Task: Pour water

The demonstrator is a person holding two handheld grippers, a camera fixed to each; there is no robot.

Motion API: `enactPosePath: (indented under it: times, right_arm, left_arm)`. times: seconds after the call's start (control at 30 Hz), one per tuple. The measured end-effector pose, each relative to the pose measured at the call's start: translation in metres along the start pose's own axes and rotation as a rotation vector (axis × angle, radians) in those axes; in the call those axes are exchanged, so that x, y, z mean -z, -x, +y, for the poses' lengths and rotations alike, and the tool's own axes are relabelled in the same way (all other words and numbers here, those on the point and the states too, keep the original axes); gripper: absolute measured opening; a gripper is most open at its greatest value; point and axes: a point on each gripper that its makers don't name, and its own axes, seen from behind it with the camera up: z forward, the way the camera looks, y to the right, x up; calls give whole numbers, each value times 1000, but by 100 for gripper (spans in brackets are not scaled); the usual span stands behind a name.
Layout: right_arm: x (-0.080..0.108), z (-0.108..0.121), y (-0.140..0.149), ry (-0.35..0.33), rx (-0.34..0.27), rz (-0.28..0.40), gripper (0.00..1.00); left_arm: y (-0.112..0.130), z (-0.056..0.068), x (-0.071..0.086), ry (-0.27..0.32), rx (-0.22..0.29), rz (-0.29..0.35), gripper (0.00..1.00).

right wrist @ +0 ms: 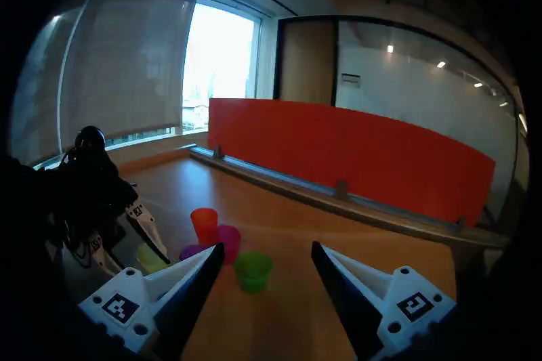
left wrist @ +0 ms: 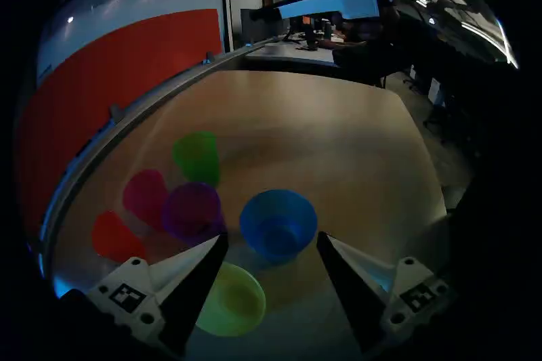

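Observation:
Several plastic cups stand on the wooden table (left wrist: 325,131). In the left gripper view a blue cup (left wrist: 278,224) sits just ahead of my open left gripper (left wrist: 271,238), between its fingertips and untouched. A yellow-green cup (left wrist: 234,299) lies under its left finger. Purple (left wrist: 192,212), pink (left wrist: 144,196), red (left wrist: 114,236) and green (left wrist: 196,156) cups cluster to the left. My right gripper (right wrist: 267,246) is open and empty, above a green cup (right wrist: 253,271), beside pink (right wrist: 229,239) and orange (right wrist: 204,224) cups. I cannot tell whether any cup holds water.
A red partition panel (right wrist: 352,151) on a metal rail (right wrist: 305,188) runs along the table's edge behind the cups. In the right gripper view, one of the left gripper's fingers (right wrist: 150,231) and a dark-gloved hand (right wrist: 88,192) are at the left. Office desks (left wrist: 305,49) lie beyond the table.

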Motion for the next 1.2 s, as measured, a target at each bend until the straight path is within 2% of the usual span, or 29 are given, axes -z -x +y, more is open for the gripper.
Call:
enactPosePath:
  times: [0.37, 0.93, 1.07, 1.2]
  right_arm:
    - [-2, 3, 5, -1, -2, -3, 99]
    - [-1, 9, 7, 8, -5, -3, 99]
    - [0, 9, 7, 7, -4, -4, 99]
    - [1, 9, 8, 9, -3, -4, 99]
  left_arm:
    - [1, 1, -18, 0, -16, -25, 98]
    - [4, 3, -36, -12, -25, -44, 97]
    - [5, 5, -39, -16, -32, -44, 88]
    - [4, 5, -40, -17, -27, -33, 87]
